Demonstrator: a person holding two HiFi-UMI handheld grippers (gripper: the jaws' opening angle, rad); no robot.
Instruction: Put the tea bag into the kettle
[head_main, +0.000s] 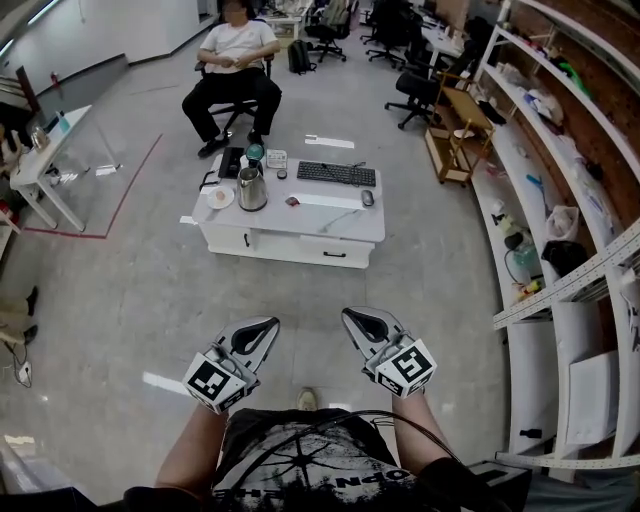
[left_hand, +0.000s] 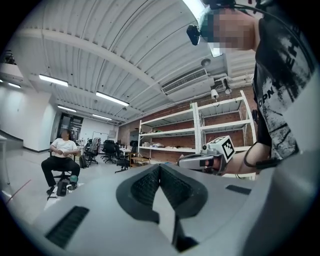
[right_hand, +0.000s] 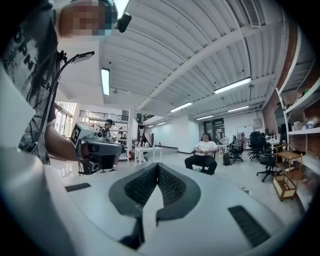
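Head view puts the white low table with the pale stone-look top (head_main: 330, 215) at your twelve o'clock, well apart from where you stand, so the step in hand is the approach, and nothing of the task is done yet.

The shiny steel kettle with a dark handle (head_main: 251, 188) stands near the table's left end, at nine o'clock from the black computer keyboard (head_main: 336, 174). Just beside the kettle, on its nine o'clock side, lies a small white saucer (head_main: 211, 199) with something brownish on it. That may be the tea bag, but it is too small to tell, and I cannot make out whether the kettle's lid is on.

Your left gripper (head_main: 262, 326) and right gripper (head_main: 356, 320) hang low in front of your waist. In each gripper view the ribbed dark pads meet tip to tip with nothing between them: both are closed and empty.

To do this well, I'd say:
- Walk in until the kettle sits close below you, rather than reaching across.
- Spread the picking jaws before you come down.
- Confirm which item is the tea bag once near.
- Approach from the saucer side, so the kettle's handle stays out of your path.
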